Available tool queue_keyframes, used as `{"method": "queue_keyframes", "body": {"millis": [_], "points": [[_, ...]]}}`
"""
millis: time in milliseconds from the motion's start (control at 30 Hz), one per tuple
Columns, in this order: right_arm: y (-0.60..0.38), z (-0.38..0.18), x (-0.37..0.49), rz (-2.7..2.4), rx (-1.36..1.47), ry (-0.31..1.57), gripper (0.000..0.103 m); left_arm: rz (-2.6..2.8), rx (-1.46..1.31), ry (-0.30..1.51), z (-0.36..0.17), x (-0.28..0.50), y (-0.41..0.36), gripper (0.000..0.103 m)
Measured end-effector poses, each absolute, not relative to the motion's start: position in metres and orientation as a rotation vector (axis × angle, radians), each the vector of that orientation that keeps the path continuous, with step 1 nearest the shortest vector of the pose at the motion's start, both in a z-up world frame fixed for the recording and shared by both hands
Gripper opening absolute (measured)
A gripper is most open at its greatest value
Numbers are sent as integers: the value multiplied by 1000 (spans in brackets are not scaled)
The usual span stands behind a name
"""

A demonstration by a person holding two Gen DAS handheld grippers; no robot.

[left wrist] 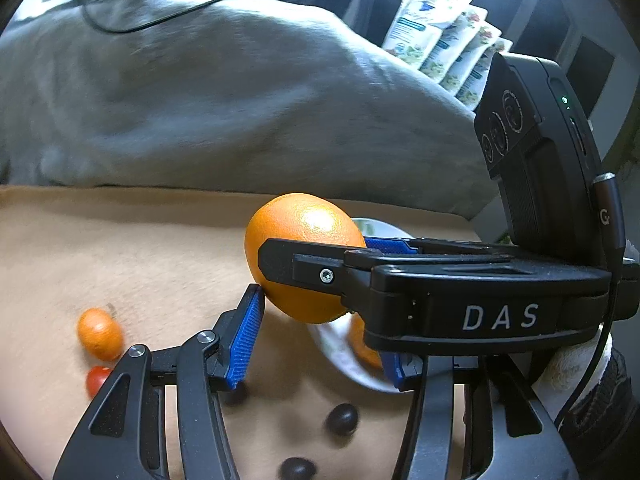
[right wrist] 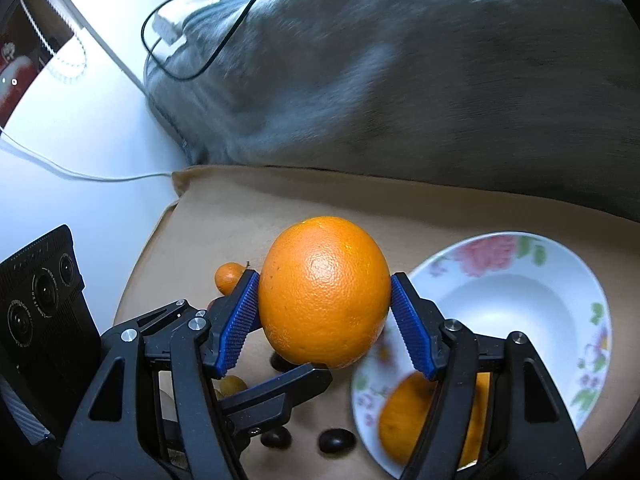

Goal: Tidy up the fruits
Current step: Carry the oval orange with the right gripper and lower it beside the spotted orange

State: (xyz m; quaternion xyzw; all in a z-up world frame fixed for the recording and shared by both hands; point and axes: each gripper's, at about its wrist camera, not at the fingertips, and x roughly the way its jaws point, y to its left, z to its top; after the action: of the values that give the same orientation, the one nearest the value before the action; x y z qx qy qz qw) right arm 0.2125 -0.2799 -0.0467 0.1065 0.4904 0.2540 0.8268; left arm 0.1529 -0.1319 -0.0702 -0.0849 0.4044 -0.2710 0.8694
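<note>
Orange (right wrist: 324, 292) and large, the fruit is pinched between the blue pads of my right tool (right wrist: 325, 316), above the tan cloth (right wrist: 240, 208) and left of the flowered plate (right wrist: 520, 292). My left tool (left wrist: 320, 332) stands spread, one pad just at the fruit's side; I cannot tell if it presses.

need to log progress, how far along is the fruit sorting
Done: one orange already lies on the floral plate. In hand: the right gripper clamps a big orange, and the left gripper has one blue pad against it too. Left: a small orange, a red tomato and dark grapes on the tan cloth.
</note>
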Motion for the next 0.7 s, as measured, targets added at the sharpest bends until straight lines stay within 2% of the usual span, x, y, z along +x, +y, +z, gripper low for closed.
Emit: {"method": "queue_keyframes", "body": {"millis": [700], "points": [[-391, -47, 189, 400, 325, 1008, 69, -696, -68, 855, -66, 151, -244, 52]]}}
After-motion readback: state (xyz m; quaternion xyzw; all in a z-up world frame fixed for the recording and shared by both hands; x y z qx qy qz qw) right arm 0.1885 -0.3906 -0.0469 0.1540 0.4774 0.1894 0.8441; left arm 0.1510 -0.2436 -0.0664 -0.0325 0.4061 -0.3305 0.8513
